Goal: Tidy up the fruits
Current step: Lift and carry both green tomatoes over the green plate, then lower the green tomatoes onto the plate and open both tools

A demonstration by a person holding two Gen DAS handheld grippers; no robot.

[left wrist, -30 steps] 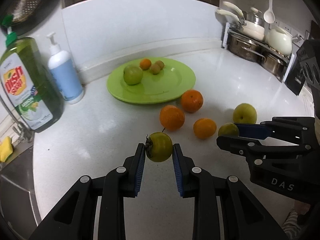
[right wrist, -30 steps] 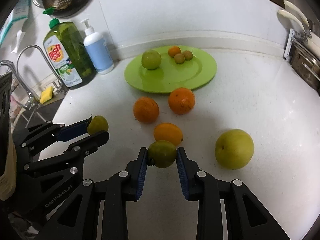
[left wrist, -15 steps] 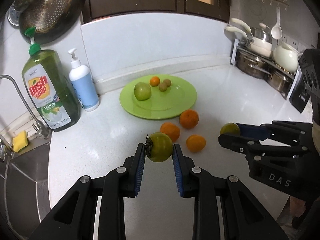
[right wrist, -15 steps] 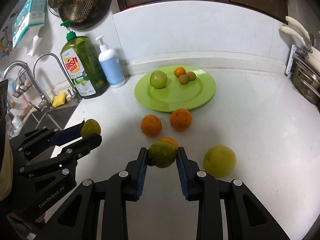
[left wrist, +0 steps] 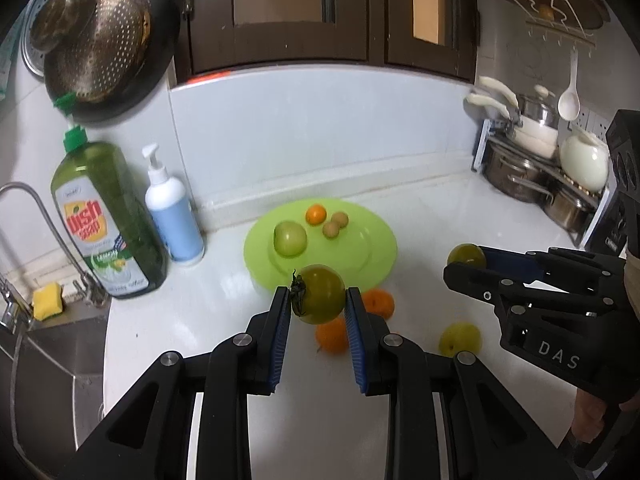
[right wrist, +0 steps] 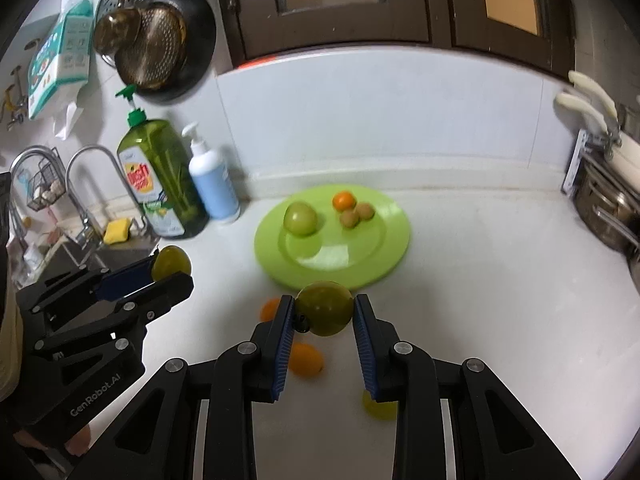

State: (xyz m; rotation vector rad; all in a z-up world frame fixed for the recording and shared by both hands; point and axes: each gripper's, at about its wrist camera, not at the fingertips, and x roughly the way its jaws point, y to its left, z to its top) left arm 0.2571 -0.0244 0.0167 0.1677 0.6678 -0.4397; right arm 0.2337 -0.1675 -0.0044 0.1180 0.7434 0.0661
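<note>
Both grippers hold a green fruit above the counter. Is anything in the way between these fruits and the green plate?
Nothing visible blocks the way. The left gripper and the right gripper each hold a green fruit in the air, and the plate lies just beyond. The oranges on the counter lie below the held fruits. The plate's near half is bare.

Both views look forward and steeply down along a gripper's two fingers, from above the near edge of the white tabletop (left wrist: 460,208) toward the far backsplash. The left wrist camera sits left, seeing the right gripper (left wrist: 466,266) at its right. The right wrist camera sees the left gripper (right wrist: 172,270) at its left. Both share the green plate (left wrist: 376,264) (right wrist: 384,256), dish soap bottle (left wrist: 108,220) (right wrist: 160,176) and dark cabinets.
</note>
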